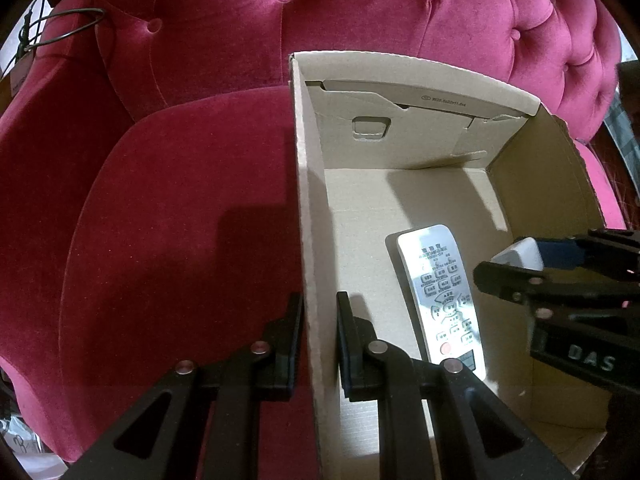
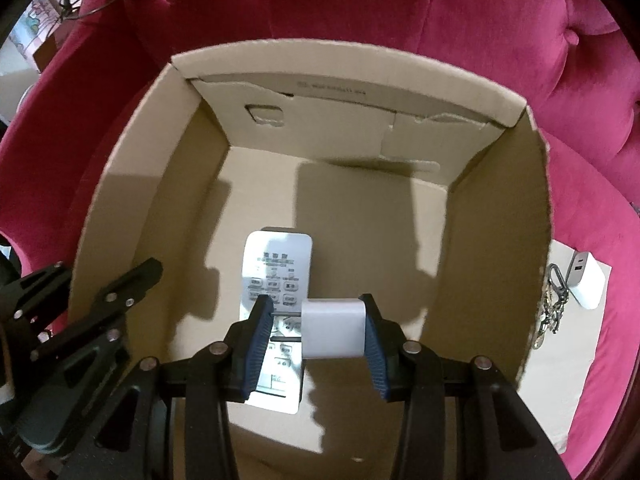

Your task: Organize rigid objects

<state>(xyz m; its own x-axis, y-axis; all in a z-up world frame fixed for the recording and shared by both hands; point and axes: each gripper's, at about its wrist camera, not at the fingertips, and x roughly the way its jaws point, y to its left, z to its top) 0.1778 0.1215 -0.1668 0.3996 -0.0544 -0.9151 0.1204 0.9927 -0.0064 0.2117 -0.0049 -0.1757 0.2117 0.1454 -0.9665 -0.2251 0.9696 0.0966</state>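
Observation:
An open cardboard box point(image 1: 308, 208) point(image 2: 496, 216) sits on a red velvet armchair. A white remote control point(image 1: 442, 292) point(image 2: 276, 264) lies flat on the box floor. My right gripper point(image 2: 318, 330) is shut on a white plug charger point(image 2: 334, 328), prongs pointing left, and holds it inside the box just above the remote; it also shows in the left wrist view point(image 1: 520, 254). My left gripper point(image 1: 318, 336) straddles the box's left wall, one finger outside and one inside, jaws closed on the cardboard.
A white power bank point(image 2: 586, 282) and a bunch of keys point(image 2: 554, 304) lie on white paper point(image 2: 568, 392) on the seat right of the box. The armchair's tufted back point(image 1: 320, 12) rises behind. A cable loop point(image 1: 60, 28) hangs at the far left.

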